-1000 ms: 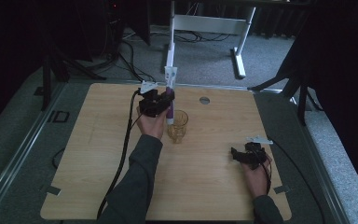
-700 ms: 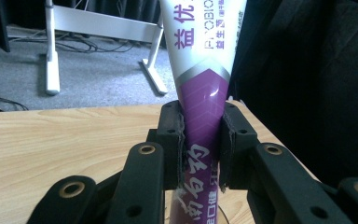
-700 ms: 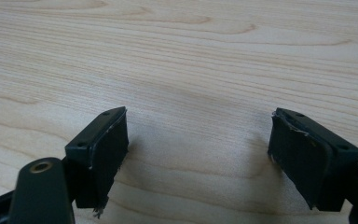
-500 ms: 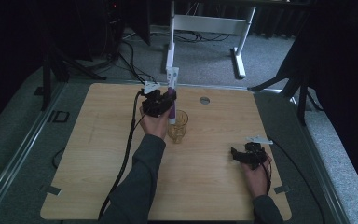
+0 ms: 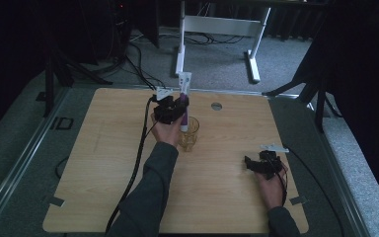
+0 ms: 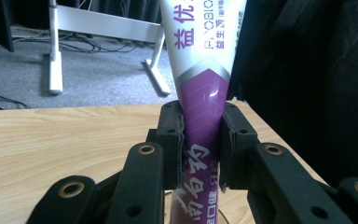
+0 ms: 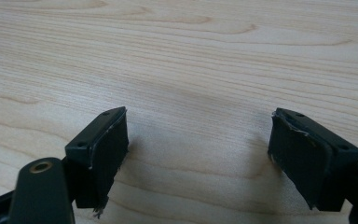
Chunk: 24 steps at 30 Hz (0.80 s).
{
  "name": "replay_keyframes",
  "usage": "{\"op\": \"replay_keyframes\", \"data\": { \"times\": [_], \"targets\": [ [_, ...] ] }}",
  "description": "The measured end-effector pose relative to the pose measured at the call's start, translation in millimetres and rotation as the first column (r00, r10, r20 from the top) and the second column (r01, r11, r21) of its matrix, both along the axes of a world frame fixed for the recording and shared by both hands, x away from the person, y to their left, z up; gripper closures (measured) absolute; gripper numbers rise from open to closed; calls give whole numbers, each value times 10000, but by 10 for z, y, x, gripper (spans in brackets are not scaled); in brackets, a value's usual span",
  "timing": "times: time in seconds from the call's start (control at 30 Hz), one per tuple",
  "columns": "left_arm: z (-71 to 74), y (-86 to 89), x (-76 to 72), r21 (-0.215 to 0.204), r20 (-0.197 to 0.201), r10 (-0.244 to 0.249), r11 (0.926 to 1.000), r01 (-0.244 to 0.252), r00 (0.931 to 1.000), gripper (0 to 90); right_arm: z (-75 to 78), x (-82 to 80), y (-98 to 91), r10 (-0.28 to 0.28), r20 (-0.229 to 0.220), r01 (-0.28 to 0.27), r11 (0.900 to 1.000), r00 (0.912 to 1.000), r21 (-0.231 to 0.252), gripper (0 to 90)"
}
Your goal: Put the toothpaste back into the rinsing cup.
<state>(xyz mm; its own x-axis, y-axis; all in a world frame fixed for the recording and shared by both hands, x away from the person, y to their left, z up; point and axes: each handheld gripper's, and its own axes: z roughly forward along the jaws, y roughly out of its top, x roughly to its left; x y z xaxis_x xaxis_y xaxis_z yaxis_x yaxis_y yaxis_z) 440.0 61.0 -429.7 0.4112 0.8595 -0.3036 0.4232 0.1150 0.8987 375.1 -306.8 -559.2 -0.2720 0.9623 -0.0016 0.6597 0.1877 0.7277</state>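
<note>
A white and purple toothpaste tube (image 5: 184, 98) stands nearly upright, and my left gripper (image 5: 179, 111) is shut on its purple lower half. In the left gripper view both pads press the tube (image 6: 204, 70) from either side, with the left gripper (image 6: 203, 140) held level above the wooden table (image 5: 103, 163). The tube's lower end meets the rim of a clear amber glass cup (image 5: 190, 136) near the table's middle; I cannot tell if it is inside. My right gripper (image 5: 252, 164) rests low at the front right, open. Its jaws (image 7: 198, 154) stand wide apart over bare wood.
A small round metal grommet (image 5: 216, 105) sits near the table's far edge. A white desk frame (image 5: 217, 24) stands on the carpet behind the table. The left gripper's black cable (image 5: 137, 163) trails down the table beside the forearm.
The left gripper with the tube has shifted slightly right and toward the cup. The right gripper has stayed put.
</note>
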Motion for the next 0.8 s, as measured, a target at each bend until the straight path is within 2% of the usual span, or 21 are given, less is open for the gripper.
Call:
{"op": "replay_keyframes", "data": {
  "times": [0.2,0.5,0.7,0.8],
  "targets": [
    [-74,-69,34,243,3,22,9997,-22,10000,728,0,0,0,-1,2,1,10000,10000,-16,196],
    [-202,-126,82,639,-325,-141,9978,162,9994,723,0,0,1,-1,5,1,10000,10000,-4,196],
    [-288,-173,73,1212,-514,-234,9922,295,9984,717,-1,0,0,3,9,-3,10000,10000,-9,196],
    [-340,-173,54,1270,-503,-210,9915,272,9985,695,-1,0,0,3,9,-3,10000,10000,-10,196]
  ]
}}
